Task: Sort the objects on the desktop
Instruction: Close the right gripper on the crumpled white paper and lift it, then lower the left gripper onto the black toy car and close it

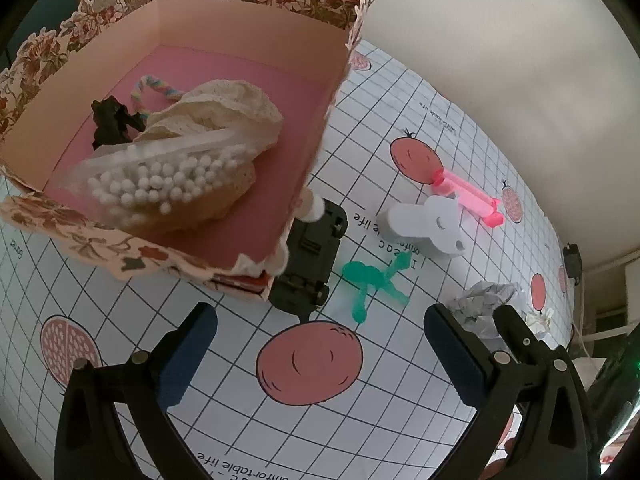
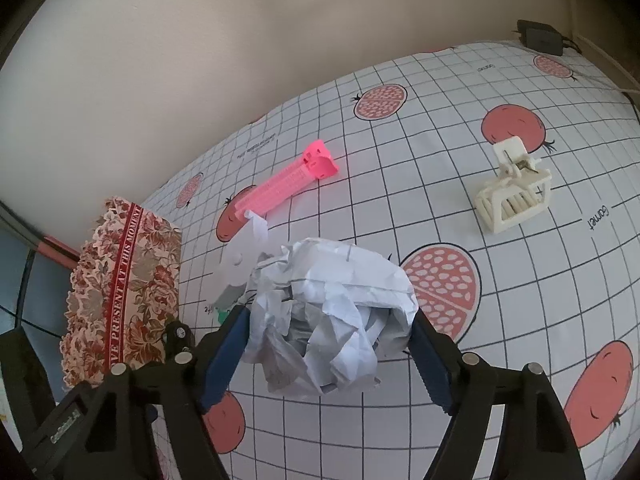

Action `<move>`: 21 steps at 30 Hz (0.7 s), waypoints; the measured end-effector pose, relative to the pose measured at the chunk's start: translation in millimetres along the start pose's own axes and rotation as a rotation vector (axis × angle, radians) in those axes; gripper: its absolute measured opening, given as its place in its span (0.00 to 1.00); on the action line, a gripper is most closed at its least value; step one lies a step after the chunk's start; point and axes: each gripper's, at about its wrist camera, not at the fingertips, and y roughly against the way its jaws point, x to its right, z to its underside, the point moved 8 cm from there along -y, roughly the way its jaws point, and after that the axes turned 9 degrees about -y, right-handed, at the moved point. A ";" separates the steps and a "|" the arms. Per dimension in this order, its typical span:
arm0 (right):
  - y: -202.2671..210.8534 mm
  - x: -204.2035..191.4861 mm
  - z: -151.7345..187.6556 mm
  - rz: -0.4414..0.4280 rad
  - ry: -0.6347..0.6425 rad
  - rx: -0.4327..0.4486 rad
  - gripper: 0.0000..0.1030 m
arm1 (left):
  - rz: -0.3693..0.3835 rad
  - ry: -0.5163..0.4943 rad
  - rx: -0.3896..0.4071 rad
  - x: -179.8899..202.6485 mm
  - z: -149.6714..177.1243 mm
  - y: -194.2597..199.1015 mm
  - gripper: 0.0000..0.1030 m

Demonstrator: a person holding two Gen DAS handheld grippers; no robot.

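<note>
In the right wrist view a crumpled white paper ball (image 2: 332, 280) sits between the blue pads of my right gripper (image 2: 328, 315). Both pads touch its sides, low over the gridded tablecloth (image 2: 400, 120). In the left wrist view my left gripper (image 1: 320, 316) stands open over the cloth with nothing between its fingers. Just beyond it lie a black toy vehicle (image 1: 308, 264) and a green balloon-dog figure (image 1: 372, 280). The floral box (image 1: 256, 80) stands at the upper left, holding a bag of cotton swabs (image 1: 160, 184) and a cream lace cloth (image 1: 236, 108). The paper ball (image 1: 484, 296) shows at the right.
A white plastic piece (image 1: 424, 228) and a pink clip (image 1: 468, 196) lie beyond the green figure. A cream clip (image 2: 514, 196) stands at the far right of the cloth. The box's outer wall (image 2: 124, 280) rises at the left. A wall backs the table; a black adapter (image 2: 540, 38) lies at the far corner.
</note>
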 end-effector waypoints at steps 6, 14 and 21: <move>26.9 -7.8 6.9 -0.014 0.003 0.005 0.77 | -0.040 -0.009 -0.007 -1.8 1.6 -4.2 1.00; 57.8 -5.1 17.5 0.065 0.012 -0.014 0.77 | 0.012 -0.057 -0.005 14.7 4.0 -3.6 1.00; 64.7 -2.7 16.8 0.078 -0.014 -0.035 0.78 | 0.090 -0.079 0.026 24.8 -3.6 -0.3 1.00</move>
